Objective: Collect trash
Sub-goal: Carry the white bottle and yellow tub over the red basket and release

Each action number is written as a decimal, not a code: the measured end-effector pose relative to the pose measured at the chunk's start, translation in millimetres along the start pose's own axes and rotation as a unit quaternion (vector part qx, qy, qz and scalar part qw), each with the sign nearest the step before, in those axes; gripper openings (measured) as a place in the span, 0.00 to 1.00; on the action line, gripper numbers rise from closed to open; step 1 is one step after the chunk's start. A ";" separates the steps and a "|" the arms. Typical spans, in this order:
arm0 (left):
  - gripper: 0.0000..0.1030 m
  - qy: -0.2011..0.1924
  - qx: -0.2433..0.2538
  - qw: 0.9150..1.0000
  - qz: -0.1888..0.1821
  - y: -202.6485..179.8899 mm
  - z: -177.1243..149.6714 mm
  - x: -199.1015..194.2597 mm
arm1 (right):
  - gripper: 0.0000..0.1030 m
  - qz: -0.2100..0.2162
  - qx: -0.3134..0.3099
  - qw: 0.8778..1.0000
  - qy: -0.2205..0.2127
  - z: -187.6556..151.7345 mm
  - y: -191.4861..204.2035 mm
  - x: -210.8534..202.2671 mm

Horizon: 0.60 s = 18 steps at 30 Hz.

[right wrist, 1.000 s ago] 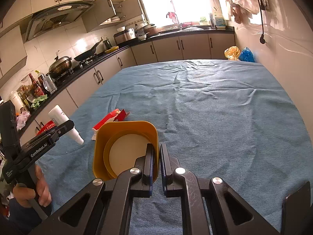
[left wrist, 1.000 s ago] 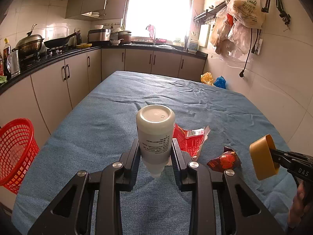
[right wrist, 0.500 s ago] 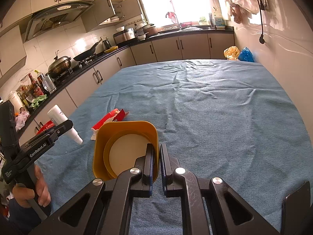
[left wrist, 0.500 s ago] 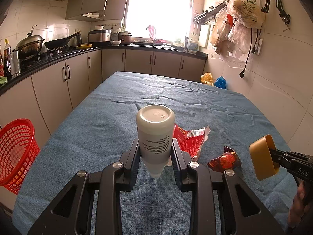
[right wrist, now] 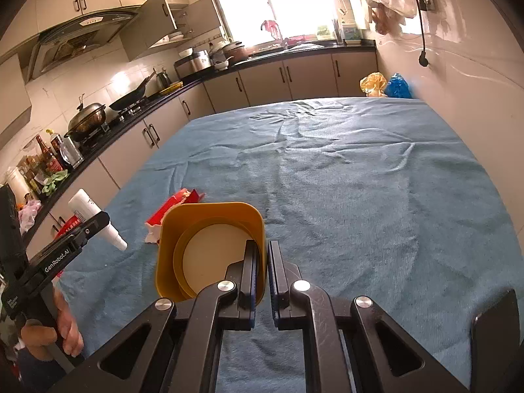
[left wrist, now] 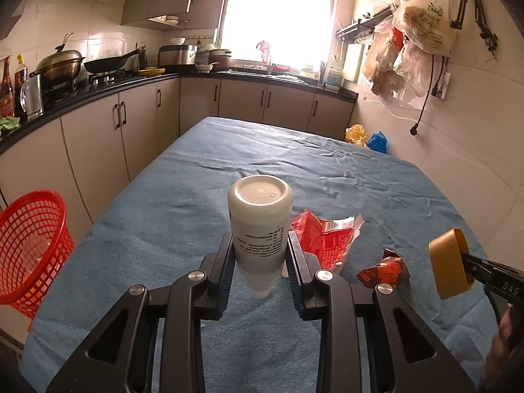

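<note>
My left gripper [left wrist: 260, 245] is shut on a white plastic bottle [left wrist: 260, 219], held cap-down above the blue tablecloth [left wrist: 203, 180]. The bottle also shows in the right wrist view [right wrist: 85, 208]. My right gripper [right wrist: 261, 255] is shut on the rim of a yellow square cup [right wrist: 209, 245], held above the cloth; the cup shows at the right in the left wrist view [left wrist: 450, 262]. A torn red wrapper [left wrist: 322, 234] and a small crumpled red wrapper [left wrist: 384, 268] lie on the cloth behind the bottle.
A red mesh basket [left wrist: 29, 245] stands off the table's left edge. Kitchen counters with pots [left wrist: 59, 65] run along the left and back. Plastic bags [left wrist: 416, 36] hang on the right wall; yellow and blue bags [left wrist: 366, 137] sit past the far corner.
</note>
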<state>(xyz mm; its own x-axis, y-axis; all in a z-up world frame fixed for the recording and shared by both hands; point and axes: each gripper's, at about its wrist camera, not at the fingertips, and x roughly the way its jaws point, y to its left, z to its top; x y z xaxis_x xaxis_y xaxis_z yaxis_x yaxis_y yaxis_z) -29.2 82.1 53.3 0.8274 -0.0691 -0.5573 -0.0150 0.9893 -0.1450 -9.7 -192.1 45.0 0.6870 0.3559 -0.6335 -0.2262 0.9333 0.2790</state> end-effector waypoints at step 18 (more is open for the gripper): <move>0.28 -0.065 -0.061 0.996 0.025 82.5 26.7 -64.1 | 0.07 0.058 -0.076 0.995 0.023 19.6 126.3 17.7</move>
<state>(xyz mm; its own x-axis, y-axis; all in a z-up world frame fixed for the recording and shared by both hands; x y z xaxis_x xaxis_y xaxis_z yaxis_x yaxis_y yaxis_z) -68.4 171.6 98.9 0.8899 0.0044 -0.4562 -0.1189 0.9677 -0.2225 -12.6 -68.9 83.2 0.6192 0.4599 -0.6365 -0.4057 0.8814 0.2421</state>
